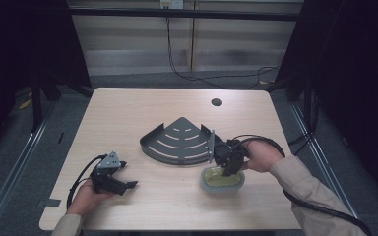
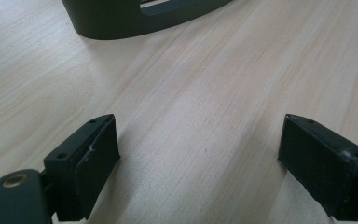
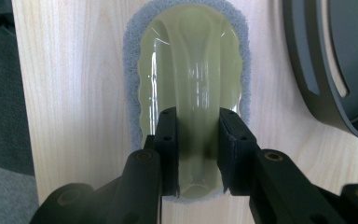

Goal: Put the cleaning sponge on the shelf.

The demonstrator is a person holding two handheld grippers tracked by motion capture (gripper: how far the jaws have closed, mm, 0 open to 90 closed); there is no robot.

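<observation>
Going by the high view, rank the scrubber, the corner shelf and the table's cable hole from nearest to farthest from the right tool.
1. Scrubber: the right tool is shut on its yellow-green handle, near the table's front edge.
2. Corner shelf: just left of the tool, mid-table.
3. Cable hole: toward the far edge.

On the one wooden table (image 1: pixel 128 113) lay one dark, fan-shaped slotted rack (image 1: pixel 179 141) and one grey-edged yellow-green scrubbing sponge (image 1: pixel 221 180), and one person held two black grippers, left (image 1: pixel 128 183) and right (image 1: pixel 229 169).
</observation>
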